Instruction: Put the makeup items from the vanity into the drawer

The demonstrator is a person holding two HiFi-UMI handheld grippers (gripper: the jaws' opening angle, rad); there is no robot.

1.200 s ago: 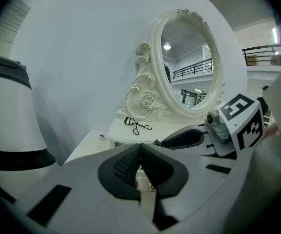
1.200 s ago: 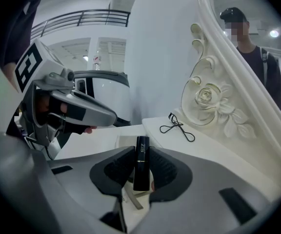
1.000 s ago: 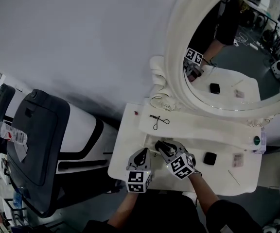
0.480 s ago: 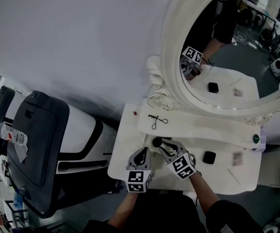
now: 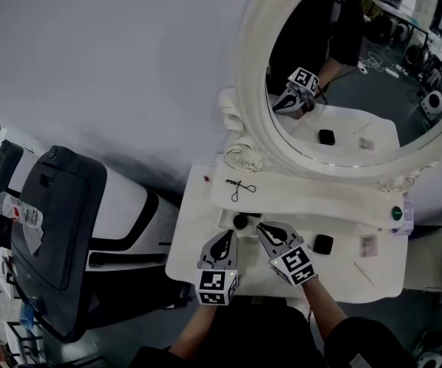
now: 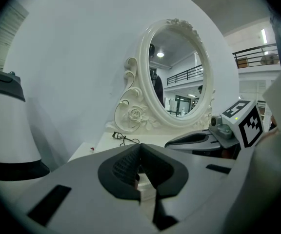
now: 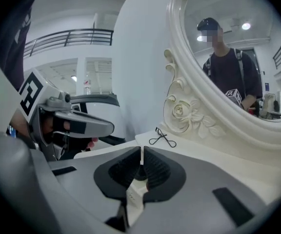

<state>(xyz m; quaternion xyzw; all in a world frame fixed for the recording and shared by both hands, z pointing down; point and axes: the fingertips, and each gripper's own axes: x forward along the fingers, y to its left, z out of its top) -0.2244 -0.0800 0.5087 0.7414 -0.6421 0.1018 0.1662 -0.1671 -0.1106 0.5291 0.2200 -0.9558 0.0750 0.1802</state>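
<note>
Jaws first: our left gripper (image 5: 222, 242) is squeezed tight with nothing in it. Our right gripper (image 5: 267, 231) has just been closing its jaws, and they are pressed together now with nothing between them. Both hang over the front of the vanity (image 5: 198, 244), near the open drawer (image 5: 223, 221). One round black pot (image 5: 240, 221) lies in the drawer, so we think that bit is done. An eyelash curler (image 5: 239, 188) sits on the shelf behind. Further right, a black compact (image 5: 323, 244), a small flat packet (image 5: 368, 245) and a thin stick (image 5: 364, 273) wait on top. We think most of the job is left.
</note>
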